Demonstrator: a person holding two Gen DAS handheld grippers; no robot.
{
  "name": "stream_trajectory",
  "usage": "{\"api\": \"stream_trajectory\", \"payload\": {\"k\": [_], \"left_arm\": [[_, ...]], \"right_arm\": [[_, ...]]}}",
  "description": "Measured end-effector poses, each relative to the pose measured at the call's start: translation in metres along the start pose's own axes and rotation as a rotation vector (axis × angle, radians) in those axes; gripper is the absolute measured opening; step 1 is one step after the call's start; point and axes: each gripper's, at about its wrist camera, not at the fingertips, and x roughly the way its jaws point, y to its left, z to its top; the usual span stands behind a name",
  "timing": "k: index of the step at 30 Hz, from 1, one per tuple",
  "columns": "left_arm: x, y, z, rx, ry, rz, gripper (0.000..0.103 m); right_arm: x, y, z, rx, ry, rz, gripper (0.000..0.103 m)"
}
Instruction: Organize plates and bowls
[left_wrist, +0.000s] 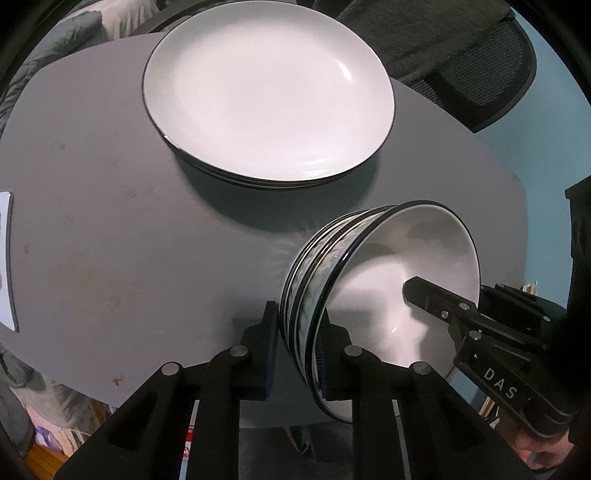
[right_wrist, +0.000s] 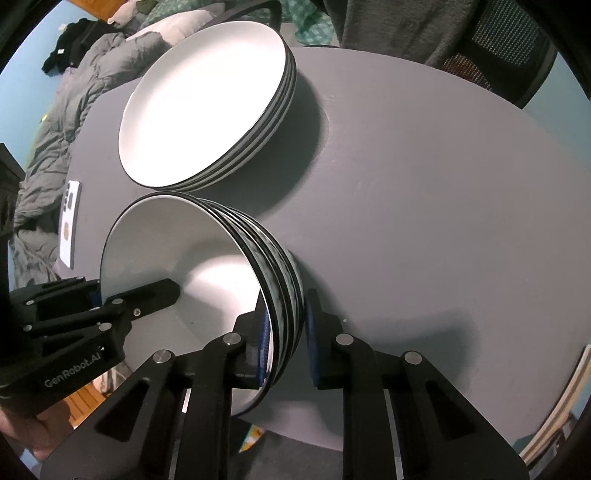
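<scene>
Both grippers are nearly closed, pinching opposite rims of the nested bowl stack (left_wrist: 376, 295): left gripper (left_wrist: 299, 354) on its left wall, right gripper (right_wrist: 286, 343) on its right, so the plate stack (left_wrist: 267, 99) sits straight ahead, farther back on the grey table (left_wrist: 110, 240).

A round grey table (right_wrist: 424, 206) fills most of the view. Near its far edge lies a white phone (right_wrist: 69, 221), face down. Behind the table stands a black mesh office chair (left_wrist: 480, 81) with a grey blanket (right_wrist: 388, 26) draped over it. A grey puffy quilt (right_wrist: 74, 92) is heaped beside the table.
</scene>
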Motion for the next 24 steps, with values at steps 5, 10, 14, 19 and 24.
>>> {"api": "stream_trajectory", "payload": {"k": [5,10,14,19,24], "left_arm": [[-0.010,0.002,0.000,-0.006,-0.006,0.007,0.016],[-0.017,0.003,0.001,0.003,-0.018,0.027,0.016],[-0.005,0.006,0.007,-0.017,0.003,0.029,0.016],[-0.001,0.009,0.009,-0.018,-0.007,0.015,0.016],[0.001,0.008,0.009,0.007,-0.005,0.027,0.018]], "right_arm": [[-0.002,0.005,-0.002,0.013,0.014,0.019,0.015],[-0.008,0.013,-0.003,0.017,0.011,0.035,0.015],[-0.003,0.017,0.001,0.010,0.020,0.020,0.015],[0.002,0.020,0.004,-0.001,0.023,0.006,0.015],[0.003,0.018,0.005,-0.006,0.015,-0.006,0.015]]}}
